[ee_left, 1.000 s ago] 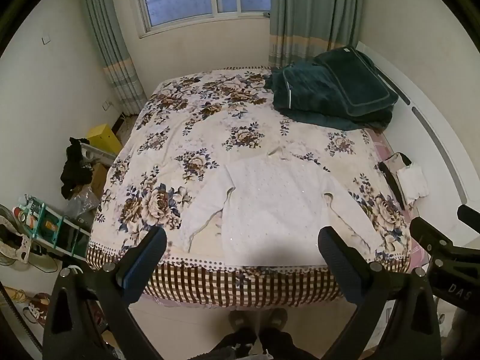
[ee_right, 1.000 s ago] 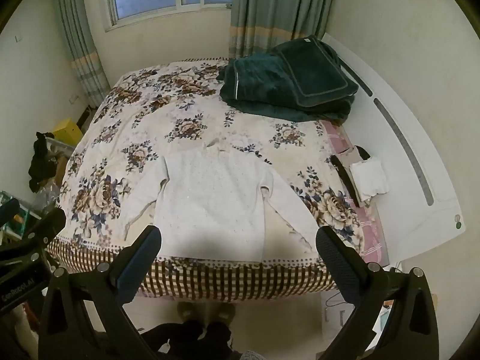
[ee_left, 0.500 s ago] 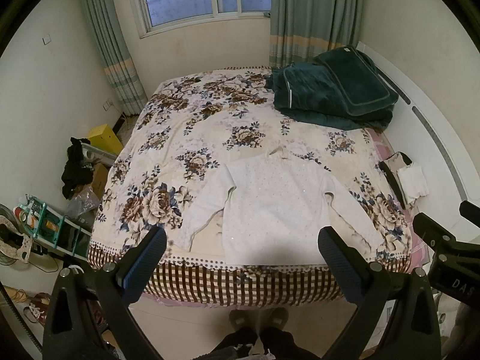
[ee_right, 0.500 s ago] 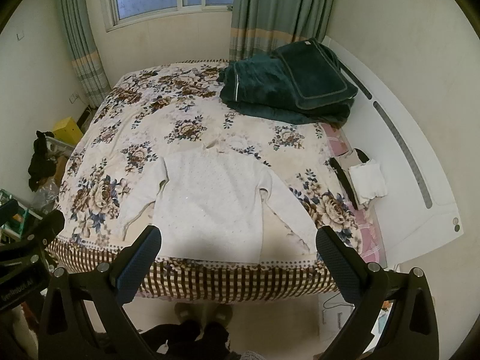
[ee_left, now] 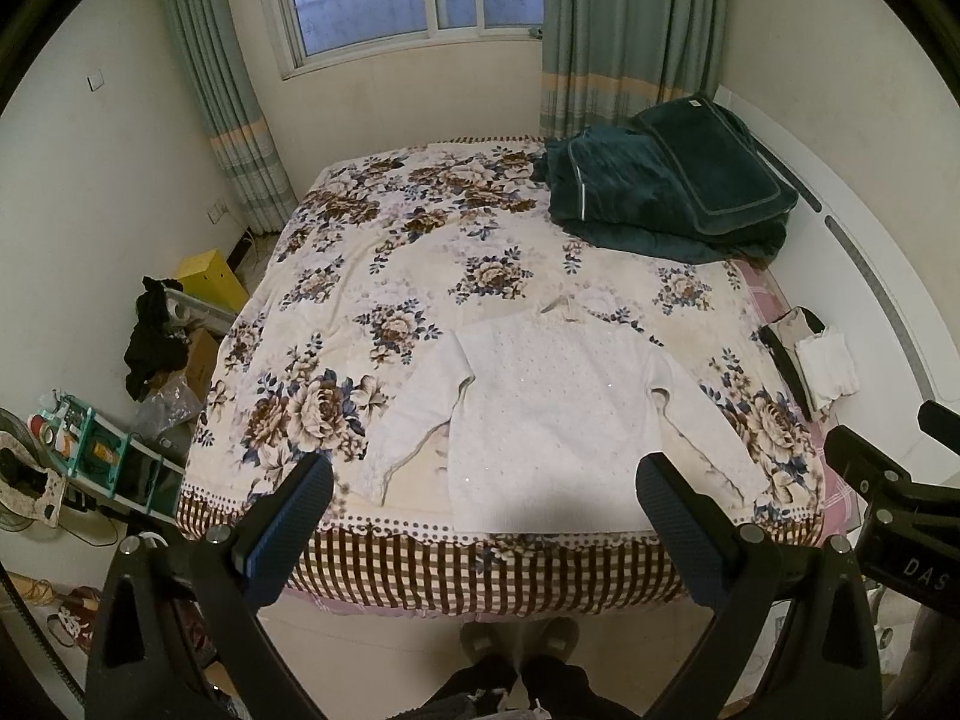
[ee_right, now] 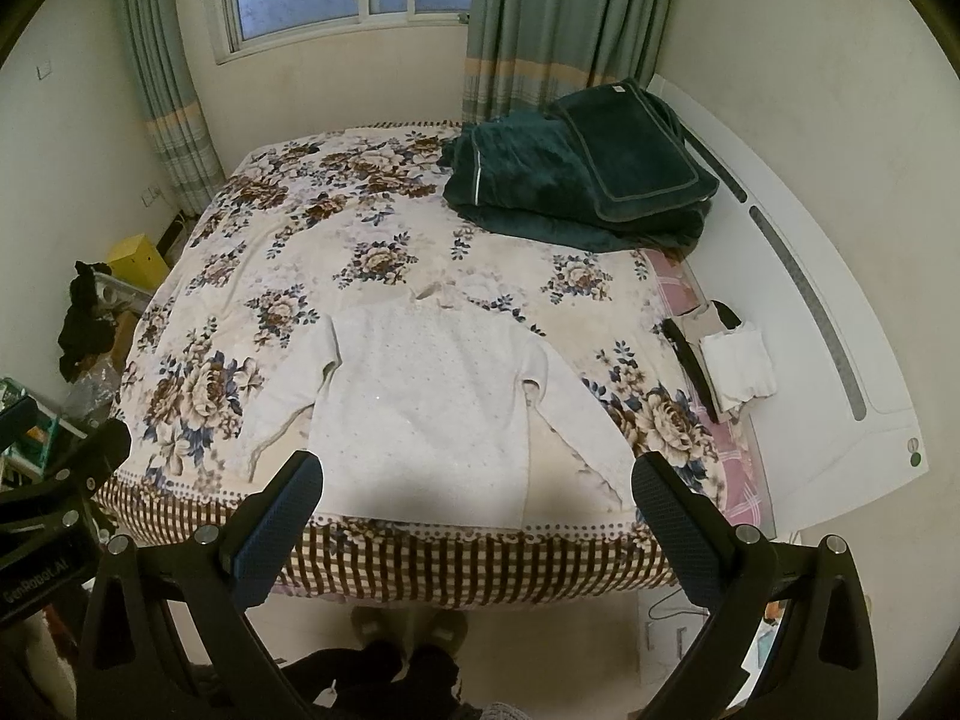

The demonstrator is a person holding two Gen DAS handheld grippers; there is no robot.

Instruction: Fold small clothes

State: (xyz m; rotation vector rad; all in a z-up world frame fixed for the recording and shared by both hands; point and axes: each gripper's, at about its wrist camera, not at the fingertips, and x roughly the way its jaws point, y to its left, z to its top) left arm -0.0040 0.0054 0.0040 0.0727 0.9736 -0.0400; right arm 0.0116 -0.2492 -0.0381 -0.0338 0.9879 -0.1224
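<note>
Hovering above bed [ee_left: 372, 276] foot: left gripper [ee_left: 480, 501] and right gripper [ee_right: 477, 495], jaws spread wide, empty. White knit sweater [ee_left: 558, 414] flat at lower centre. Likely soft, light, floppy; pinch sleeve cuffs or hem corners.

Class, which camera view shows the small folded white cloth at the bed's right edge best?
The right wrist view: the folded white cloth sits clear and well inside the frame. The left wrist view shows the same cloth closer to the rim, more warped.
</note>
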